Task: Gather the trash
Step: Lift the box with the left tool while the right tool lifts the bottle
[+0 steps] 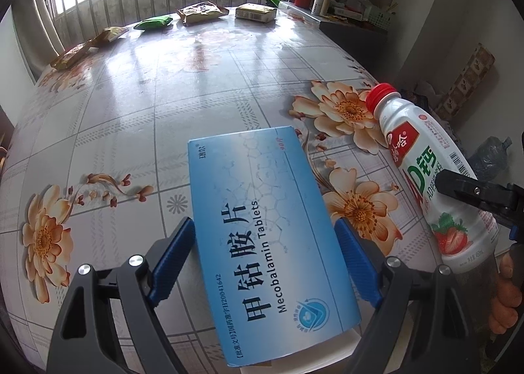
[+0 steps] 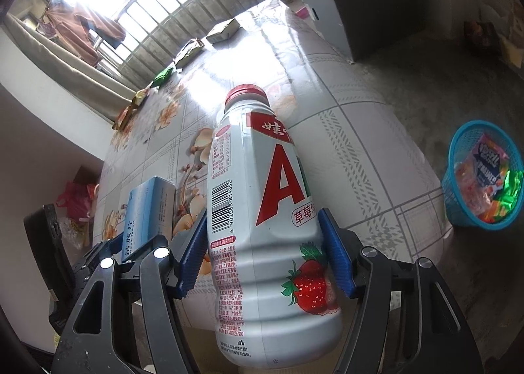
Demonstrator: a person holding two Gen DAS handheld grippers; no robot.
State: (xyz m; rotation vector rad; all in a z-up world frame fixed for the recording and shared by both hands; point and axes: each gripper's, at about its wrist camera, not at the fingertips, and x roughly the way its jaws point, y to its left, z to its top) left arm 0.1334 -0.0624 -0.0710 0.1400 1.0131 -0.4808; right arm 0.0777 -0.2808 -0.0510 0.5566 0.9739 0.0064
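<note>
A blue tablet box point(image 1: 262, 229) sits tilted between the blue pads of my left gripper point(image 1: 265, 225), which is shut on its long sides above the flowered table point(image 1: 147, 118). My right gripper point(image 2: 263, 223) is shut on a white strawberry drink bottle point(image 2: 262, 197) with a red cap; both pads press on its waist. In the left wrist view the bottle point(image 1: 422, 157) hangs at the table's right edge. From the right wrist view the box point(image 2: 147, 206) shows to the left of the bottle.
A blue plastic basket point(image 2: 481, 177) holding wrappers stands on the floor, right of the table. Several packets, one of them green point(image 1: 154, 22), lie along the table's far edge by the window bars. A grey cabinet point(image 2: 353, 13) stands at the far right corner.
</note>
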